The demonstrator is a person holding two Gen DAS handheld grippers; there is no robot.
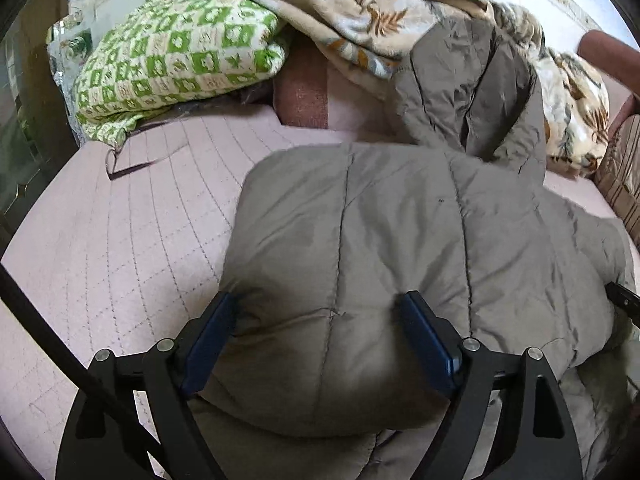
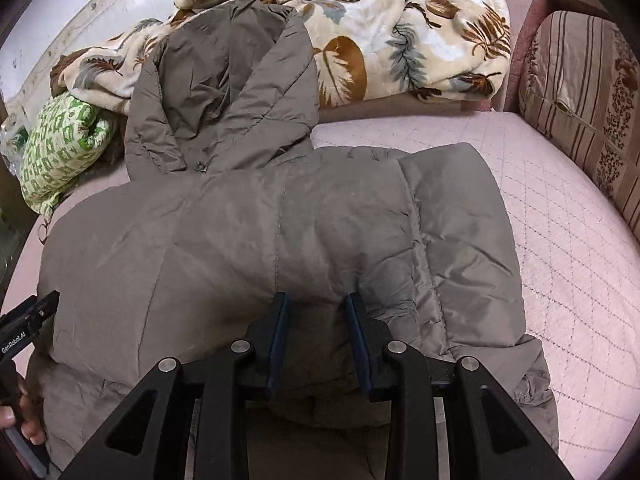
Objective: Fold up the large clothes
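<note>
Jacket: grey-brown padded jacket (image 2: 280, 240) lies on the pink quilted bed (image 2: 540, 240), near half doubled over, hood (image 2: 224, 96) at the far end against the leaf-print blanket (image 2: 400, 40).
Left tongs (image 1: 320, 308): apart, straddling the puffy near fold, likely to press it flat.
Right tongs (image 2: 318, 304): apart, narrower gap, over the same fold, clamping nothing.
Clutter: green checked quilt (image 1: 176, 60) far left, clear of the fold.

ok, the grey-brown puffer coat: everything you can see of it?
The puffer coat is taupe, quilted in stitched panels, with a slightly shiny, crinkled shell. It lies on the pink quilted bed cover, lower part folded up over itself into a thick bundle, its hood spread open against the leaf-print blanket. Left gripper and right gripper jaws straddle its near edge, open.
</note>
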